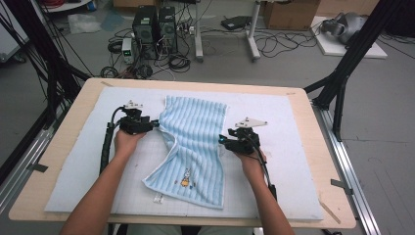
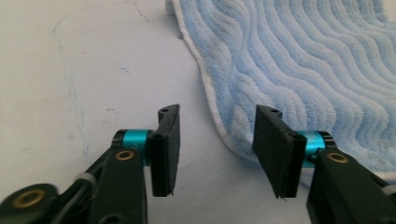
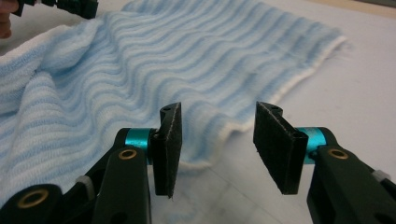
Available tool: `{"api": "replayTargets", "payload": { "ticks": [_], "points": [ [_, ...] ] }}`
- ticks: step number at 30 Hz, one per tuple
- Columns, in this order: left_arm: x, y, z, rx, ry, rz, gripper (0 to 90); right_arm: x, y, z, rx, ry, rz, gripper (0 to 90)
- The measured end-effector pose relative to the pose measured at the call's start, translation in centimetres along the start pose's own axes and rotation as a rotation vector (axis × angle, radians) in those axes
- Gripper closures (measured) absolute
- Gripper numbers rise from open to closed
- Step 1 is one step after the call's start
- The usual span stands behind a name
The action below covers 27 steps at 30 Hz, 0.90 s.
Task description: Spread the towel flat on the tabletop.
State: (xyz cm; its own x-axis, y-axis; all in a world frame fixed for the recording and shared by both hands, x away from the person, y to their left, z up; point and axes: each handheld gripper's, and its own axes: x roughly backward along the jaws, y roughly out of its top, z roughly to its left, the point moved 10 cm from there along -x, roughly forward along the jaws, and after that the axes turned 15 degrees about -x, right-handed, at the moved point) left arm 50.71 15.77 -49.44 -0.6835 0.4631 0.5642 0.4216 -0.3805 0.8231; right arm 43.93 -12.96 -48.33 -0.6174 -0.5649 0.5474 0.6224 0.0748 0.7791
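A light blue striped towel [image 1: 195, 142] with a small cartoon print near its front hem lies rumpled on the white mat [image 1: 293, 147]. My left gripper [image 1: 155, 124] sits at the towel's left edge. In the left gripper view the gripper [image 2: 217, 149] is open, and the towel's white hem [image 2: 219, 126] lies on the mat just ahead of the gap, with neither pad pressing on it. My right gripper [image 1: 221, 141] is at the towel's right edge. In the right gripper view it [image 3: 217, 149] is open too, and the towel [image 3: 163, 60] lies ahead of the jaws, unpinched.
The mat covers a wooden table [image 1: 63, 142]. Bare mat lies left of the towel and right of it. Behind the table, computer towers [image 1: 155, 27], cables and a cardboard box [image 1: 288, 13] stand on the floor. Black frame posts [image 1: 342, 73] flank the table.
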Motion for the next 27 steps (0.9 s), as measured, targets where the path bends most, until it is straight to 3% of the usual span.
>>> {"api": "replayTargets", "payload": {
  "ticks": [3, 6, 7, 9, 11, 14, 16, 19, 21, 27],
  "points": [
    [0.6, 0.8, -0.1, 0.000, -0.003, -0.034, 50.7, -1.9, -0.9, 0.4, 0.059, -0.025, 0.061, 53.6],
    [0.9, 1.2, -0.5, -0.007, -0.012, -0.051, 50.5, -3.3, -1.7, 0.1, 0.092, -0.049, 0.118, 73.7],
    [1.0, 1.3, -0.6, -0.009, -0.018, -0.054, 50.4, -3.5, -1.5, -0.1, 0.095, -0.044, 0.107, 81.5],
    [1.1, 1.5, -1.0, -0.017, -0.026, -0.057, 50.5, -3.6, -0.8, -0.8, 0.152, -0.122, 0.094, 83.1],
    [1.1, 1.6, -1.5, -0.031, -0.039, -0.054, 52.4, -3.5, 0.3, -1.8, 0.165, -0.182, 0.054, 83.4],
    [1.1, 2.1, -2.6, -0.061, -0.061, -0.060, 53.3, -3.2, 1.6, -3.9, 0.142, -0.284, 0.005, 83.3],
    [1.2, 2.4, -3.3, -0.077, -0.072, -0.068, 53.4, -3.0, 1.9, -5.2, 0.096, -0.327, -0.002, 81.4],
    [1.2, 2.7, -4.2, -0.084, -0.098, -0.076, 53.0, -2.9, 1.8, -5.9, 0.029, -0.311, -0.010, 69.9],
    [1.4, 3.0, -5.0, -0.089, -0.123, -0.085, 52.0, -2.6, 1.8, -5.7, 0.008, -0.282, -0.016, 64.2],
    [1.6, 4.2, -8.2, -0.078, -0.213, -0.127, 47.6, -0.7, 1.4, -4.7, 0.016, -0.229, -0.037, 55.7]
  ]
}}
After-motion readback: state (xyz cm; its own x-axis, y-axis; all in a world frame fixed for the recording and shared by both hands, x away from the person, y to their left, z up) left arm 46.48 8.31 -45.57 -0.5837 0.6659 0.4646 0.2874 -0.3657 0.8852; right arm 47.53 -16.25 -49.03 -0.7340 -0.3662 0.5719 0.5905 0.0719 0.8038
